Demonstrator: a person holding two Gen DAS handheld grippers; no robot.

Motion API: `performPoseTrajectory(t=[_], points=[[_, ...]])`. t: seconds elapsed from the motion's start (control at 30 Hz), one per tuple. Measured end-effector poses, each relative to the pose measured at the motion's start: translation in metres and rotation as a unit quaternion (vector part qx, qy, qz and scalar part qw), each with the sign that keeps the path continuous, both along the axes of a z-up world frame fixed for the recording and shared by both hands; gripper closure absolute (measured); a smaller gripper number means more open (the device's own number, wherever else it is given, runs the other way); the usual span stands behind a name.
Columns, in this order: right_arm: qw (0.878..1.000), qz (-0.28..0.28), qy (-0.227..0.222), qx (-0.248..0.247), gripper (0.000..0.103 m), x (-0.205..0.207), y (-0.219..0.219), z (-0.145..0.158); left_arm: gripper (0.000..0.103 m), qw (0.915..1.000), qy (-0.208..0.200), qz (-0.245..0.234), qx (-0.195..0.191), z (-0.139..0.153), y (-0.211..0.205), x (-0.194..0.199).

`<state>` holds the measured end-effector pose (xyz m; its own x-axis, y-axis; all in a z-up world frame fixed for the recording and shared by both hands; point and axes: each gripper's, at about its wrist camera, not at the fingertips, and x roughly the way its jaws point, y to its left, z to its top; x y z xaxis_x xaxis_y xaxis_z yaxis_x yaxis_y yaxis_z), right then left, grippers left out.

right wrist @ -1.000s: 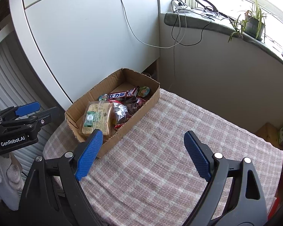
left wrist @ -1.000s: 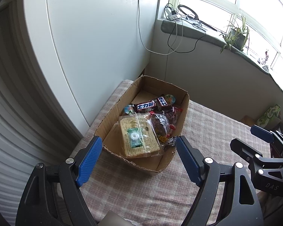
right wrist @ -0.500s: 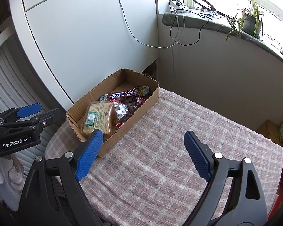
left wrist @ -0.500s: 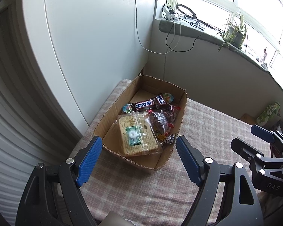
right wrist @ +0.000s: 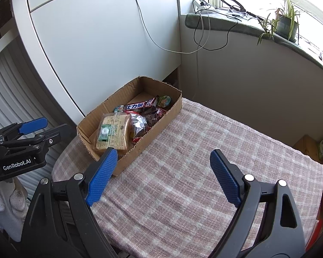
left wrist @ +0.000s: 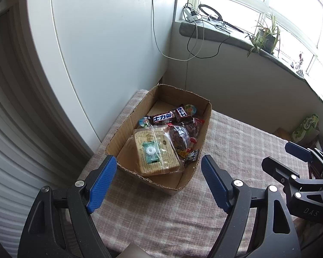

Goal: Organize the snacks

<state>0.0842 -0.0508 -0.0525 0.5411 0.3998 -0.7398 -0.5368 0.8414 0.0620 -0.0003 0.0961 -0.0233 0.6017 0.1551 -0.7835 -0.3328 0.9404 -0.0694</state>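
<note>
I see the tabletop [right wrist: 204, 172] under a pink checked cloth, set into a corner below a windowsill with a potted plant [right wrist: 284, 23]. At its far left sits an open cardboard box [left wrist: 122, 129] with the snacks inside. The largest is a clear bag of crackers [left wrist: 155, 152] at the near end, with a small green candy packet [left wrist: 149, 151] lying on top. Just right of it is a bag of dark snacks [left wrist: 179, 137], and beyond lies a brown chocolate bar [left wrist: 162, 117]. My left hand-held gripper [left wrist: 156, 169] hangs above the box's near end, jaws wide apart, gripping nothing. My right hand-held gripper [right wrist: 163, 163] hangs over bare cloth right of the box, equally wide and empty.
</note>
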Motion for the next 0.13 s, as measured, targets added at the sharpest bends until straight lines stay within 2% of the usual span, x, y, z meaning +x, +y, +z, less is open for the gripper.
performPoseTrajectory(t=[0.13], points=[[1.000, -0.003, 0.002, -0.001, 0.013, -0.0002, -0.0015, -0.0010, 0.022, 1.0000, 0.001, 0.002, -0.002, -0.0010, 0.0005, -0.0009]])
